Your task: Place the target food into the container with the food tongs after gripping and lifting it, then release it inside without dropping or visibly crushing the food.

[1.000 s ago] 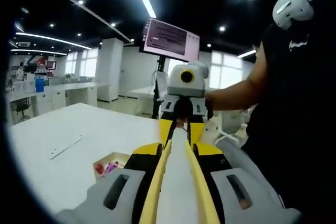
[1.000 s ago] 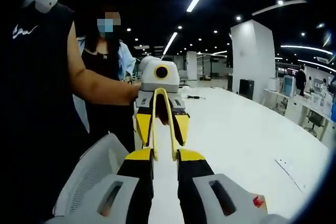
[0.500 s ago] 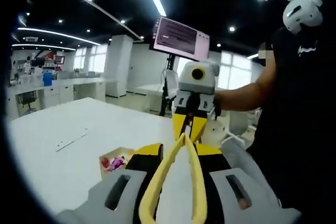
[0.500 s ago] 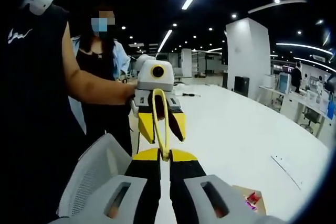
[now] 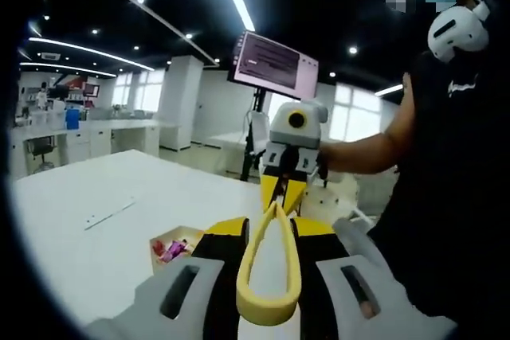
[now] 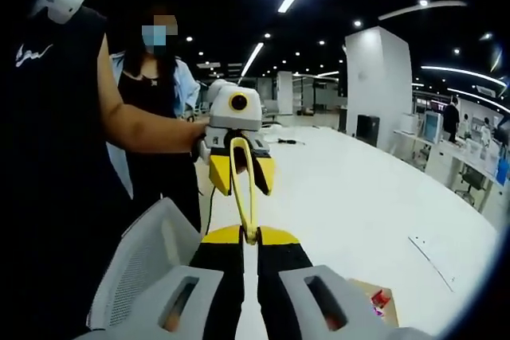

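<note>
Now, in your left gripper view, your left gripper [image 5: 269, 220], with its grey moulded body and black-and-yellow jaws, holds the yellow plastic food tongs [image 5: 269, 276]. The jaws stand a little apart with the rounded hinge loop of the tongs lying between them near the bottom of the view, and the two smooth yellow arms run forward and meet at a narrow point. Whether the jaws press on the loop or only cradle it, you cannot tell. Beyond that point your right gripper [image 5: 288, 166] faces you, a grey and white housing over yellow jaw pads, held in your hand [image 5: 320, 166]. To the left of the jaws a small shallow tan cardboard container [image 5: 170, 249] sits on the smooth white table [image 5: 88, 236]; inside it lie small red and pink pieces of food [image 5: 171, 249], too small to tell their shape. A flat dark monitor on a stand [image 5: 274, 61] rises behind the right gripper.

Turning to your right gripper view, the right gripper [image 6: 250, 233] has its black-and-yellow jaws drawn together, pinching the joined tips of the tongs [image 6: 245, 189]. From there the thin yellow arms widen upward into a loop that reaches the left gripper [image 6: 235, 166], which your other hand [image 6: 196, 138] holds. At the lower right the corner of the tan container [image 6: 381, 305] shows on the glossy white table [image 6: 358, 212], with a red piece of food [image 6: 381, 298] in it.
</note>
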